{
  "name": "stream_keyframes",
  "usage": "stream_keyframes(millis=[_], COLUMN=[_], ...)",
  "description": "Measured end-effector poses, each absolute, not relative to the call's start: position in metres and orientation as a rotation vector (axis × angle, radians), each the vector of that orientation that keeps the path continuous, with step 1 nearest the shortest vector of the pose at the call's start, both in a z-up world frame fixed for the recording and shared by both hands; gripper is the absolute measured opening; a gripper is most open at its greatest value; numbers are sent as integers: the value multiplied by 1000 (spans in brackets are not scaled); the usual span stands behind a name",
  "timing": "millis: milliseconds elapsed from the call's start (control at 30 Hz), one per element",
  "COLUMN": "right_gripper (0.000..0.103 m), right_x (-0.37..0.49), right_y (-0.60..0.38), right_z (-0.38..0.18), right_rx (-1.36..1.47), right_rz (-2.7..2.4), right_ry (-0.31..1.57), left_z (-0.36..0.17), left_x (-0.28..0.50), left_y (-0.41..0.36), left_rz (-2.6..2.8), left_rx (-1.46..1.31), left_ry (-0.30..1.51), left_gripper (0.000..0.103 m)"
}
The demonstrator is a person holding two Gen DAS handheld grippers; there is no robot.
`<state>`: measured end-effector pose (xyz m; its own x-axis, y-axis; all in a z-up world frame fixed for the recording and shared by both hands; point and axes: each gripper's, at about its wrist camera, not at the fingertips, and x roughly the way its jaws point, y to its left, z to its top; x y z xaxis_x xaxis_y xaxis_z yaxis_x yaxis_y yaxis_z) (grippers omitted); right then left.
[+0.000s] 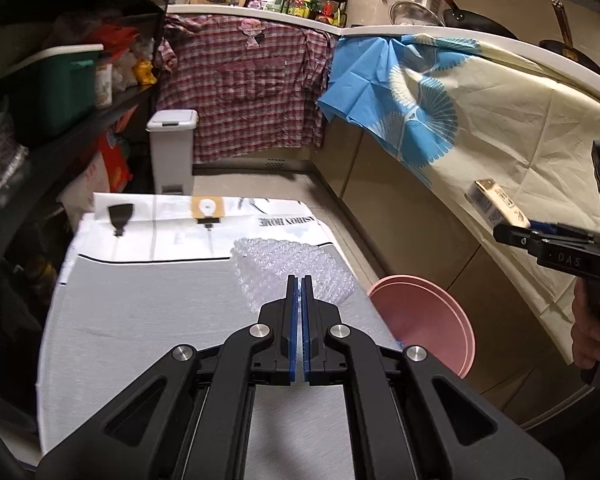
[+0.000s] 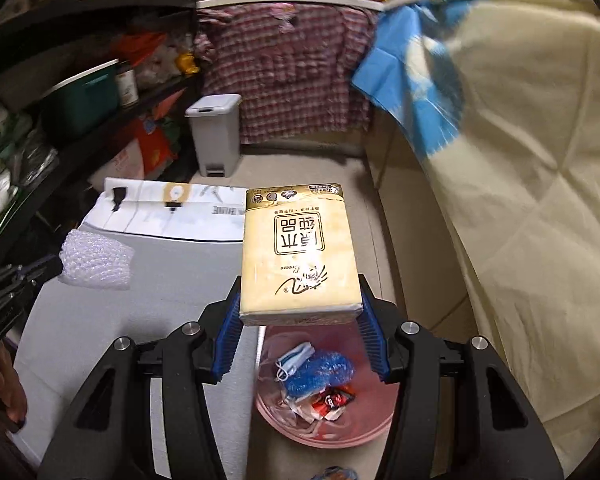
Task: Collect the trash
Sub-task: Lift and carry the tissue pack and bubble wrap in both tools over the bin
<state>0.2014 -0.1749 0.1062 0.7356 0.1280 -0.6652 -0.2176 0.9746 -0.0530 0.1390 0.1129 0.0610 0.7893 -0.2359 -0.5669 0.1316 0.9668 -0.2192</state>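
My right gripper [image 2: 300,312] is shut on a cream tissue pack [image 2: 298,256] and holds it in the air above a pink basin [image 2: 376,424] on the floor, which holds a face mask, blue wrap and wrappers. The pack [image 1: 496,204] and right gripper also show in the left wrist view. My left gripper [image 1: 300,280] is shut and empty over the grey table [image 1: 140,320], its tips at a sheet of bubble wrap [image 1: 292,272]. The bubble wrap also shows in the right wrist view [image 2: 96,260].
A grey pedal bin [image 1: 172,152] stands beyond the table's far end. Printed paper [image 1: 204,224] covers the table's far edge. Dark shelves [image 1: 40,120] with boxes run along the left. Cloth-draped counters [image 1: 480,112] stand behind and right. The pink basin's rim [image 1: 466,336] shows beside the table.
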Motion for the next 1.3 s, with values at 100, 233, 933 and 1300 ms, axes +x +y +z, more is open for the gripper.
stream_keyframes(millis=[100, 233, 933, 1300], right_gripper=[53, 53, 53, 53], right_x=[204, 206, 231, 236], right_y=[-191, -211, -264, -270], right_z=[96, 80, 28, 7], right_rx=[-109, -72, 48, 41], right_rz=[165, 132, 51, 47], right_ry=[745, 788, 850, 886], left_z=[52, 43, 7, -22], left_x=[147, 158, 190, 196], left_y=[93, 67, -25, -60], left_rz=[-219, -258, -445, -480], left_rx=[-145, -126, -60, -53], left_ry=[639, 644, 659, 684], left_gripper=[2, 2, 2, 2])
